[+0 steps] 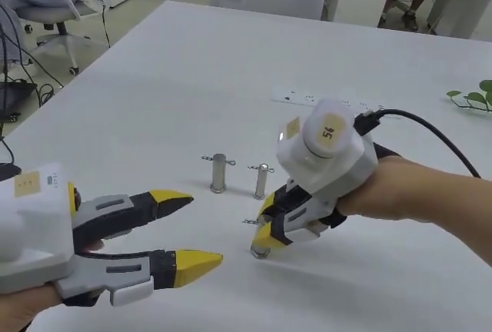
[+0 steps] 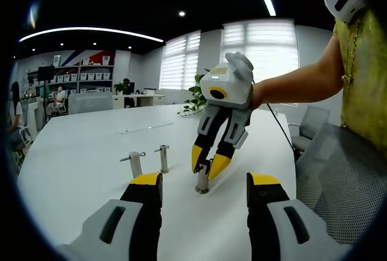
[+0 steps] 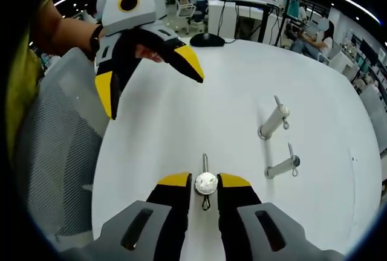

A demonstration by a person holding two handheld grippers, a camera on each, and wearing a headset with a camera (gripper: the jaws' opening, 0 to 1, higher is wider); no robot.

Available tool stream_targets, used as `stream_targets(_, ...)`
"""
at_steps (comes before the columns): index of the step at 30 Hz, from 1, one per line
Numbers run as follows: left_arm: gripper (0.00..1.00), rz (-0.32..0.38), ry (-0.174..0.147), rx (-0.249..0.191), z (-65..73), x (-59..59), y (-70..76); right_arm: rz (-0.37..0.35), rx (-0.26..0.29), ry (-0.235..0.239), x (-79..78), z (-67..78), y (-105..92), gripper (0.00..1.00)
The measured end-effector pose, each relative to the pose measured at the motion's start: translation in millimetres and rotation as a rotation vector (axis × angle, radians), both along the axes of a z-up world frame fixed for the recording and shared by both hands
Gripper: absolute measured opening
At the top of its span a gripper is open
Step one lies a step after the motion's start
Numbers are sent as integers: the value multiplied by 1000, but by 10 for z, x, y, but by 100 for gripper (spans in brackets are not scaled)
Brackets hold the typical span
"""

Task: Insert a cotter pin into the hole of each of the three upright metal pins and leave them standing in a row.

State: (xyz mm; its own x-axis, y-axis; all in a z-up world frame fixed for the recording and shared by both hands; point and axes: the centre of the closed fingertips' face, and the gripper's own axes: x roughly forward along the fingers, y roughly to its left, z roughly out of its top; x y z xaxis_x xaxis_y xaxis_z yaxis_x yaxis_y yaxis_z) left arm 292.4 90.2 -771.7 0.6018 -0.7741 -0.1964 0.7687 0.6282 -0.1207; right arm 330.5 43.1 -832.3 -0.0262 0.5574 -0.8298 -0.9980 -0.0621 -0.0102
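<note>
The right yellow-tipped grey gripper (image 1: 264,224) brackets the third upright steel pin (image 3: 205,182), thin wire cotter pin (image 3: 204,163) already threaded; whether the jaws pinch, I cannot tell. The left gripper (image 1: 204,227) gapes empty at 9 o'clock. Release gently, lifting straight, so it stands aligned with the cottered middle pin (image 1: 261,180) and far pin (image 1: 218,172) at 11 o'clock.

White bench (image 1: 192,78). The left claw (image 1: 206,227) and right claw (image 1: 264,223) have grey-and-black jaws tipped yellow, with white housings. Silvery metal pins (image 1: 218,174) carry silvery cotter pins (image 1: 217,160). Black cable (image 1: 421,121). Green leaves (image 1: 473,95).
</note>
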Motion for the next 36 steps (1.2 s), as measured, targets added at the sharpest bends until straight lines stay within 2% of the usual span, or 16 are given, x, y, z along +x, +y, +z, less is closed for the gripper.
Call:
stream_targets(3, 67, 32, 50, 3, -62, 20, 43, 1, 0, 0, 6, 0, 1, 18)
stream_targets(5, 67, 30, 38, 9, -68, 11, 47, 2, 0, -1, 12, 2, -1, 18)
stream_targets(9, 73, 51, 45, 17, -83, 29, 71, 5, -2, -4, 24, 5, -8, 16)
stream_targets(13, 83, 87, 77, 23, -115, 64, 121, 10, -2, -5, 29, 1, -8, 16)
stream_targets(18, 92, 121, 89, 23, -130, 96, 176, 16, -3, -9, 38, 1, -13, 15)
stream_targets(36, 87, 101, 99, 38, -158, 82, 156, -7, -27, -2, 81, 10, -94, 12)
